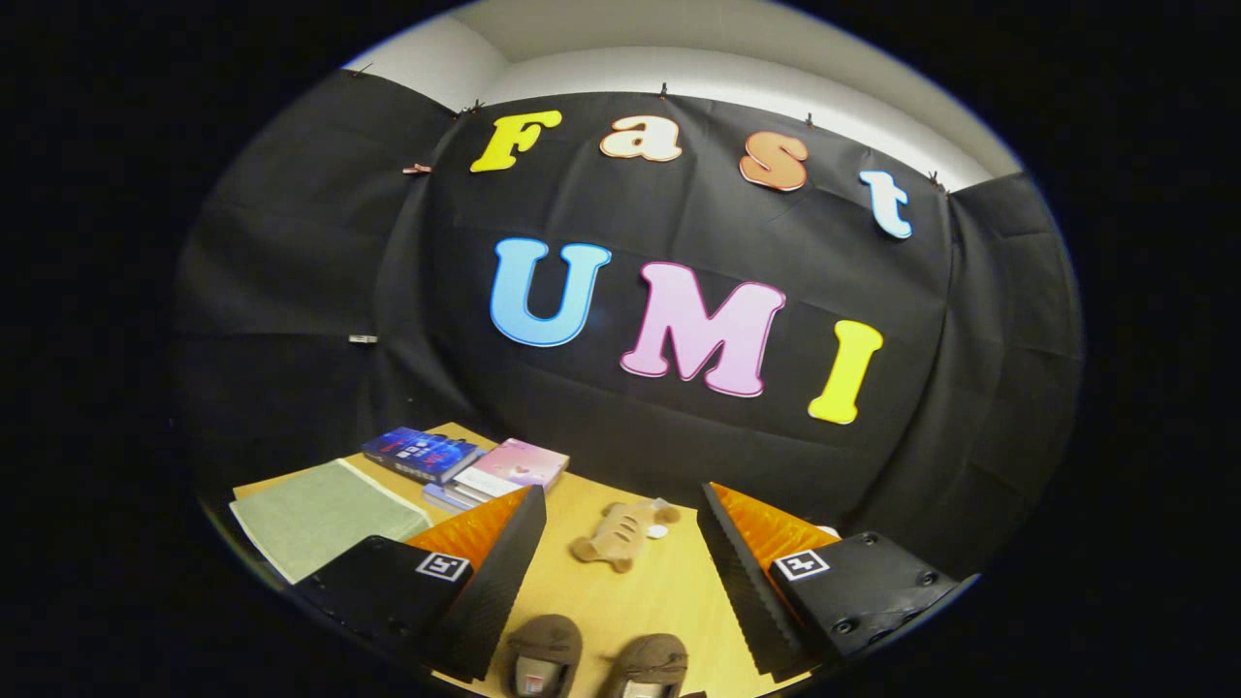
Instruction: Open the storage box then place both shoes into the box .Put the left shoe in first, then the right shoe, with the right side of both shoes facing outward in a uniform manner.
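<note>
Two brown shoes lie side by side on the wooden table (pixel 659 591), toes pointing away from me: one shoe (pixel 545 651) nearer the left finger, the other shoe (pixel 652 663) nearer the right finger. My gripper (pixel 620 514) hovers above them, open wide, with nothing between its fingers. Both shoes sit low between the fingers, partly cut off at their heels.
A small tan plush toy (pixel 620 533) lies on the table just ahead, between the fingertips. Beyond the left finger sit a green cloth (pixel 315 514), a dark blue book (pixel 422 454) and a pink book (pixel 512 467). The black booth wall stands behind the table.
</note>
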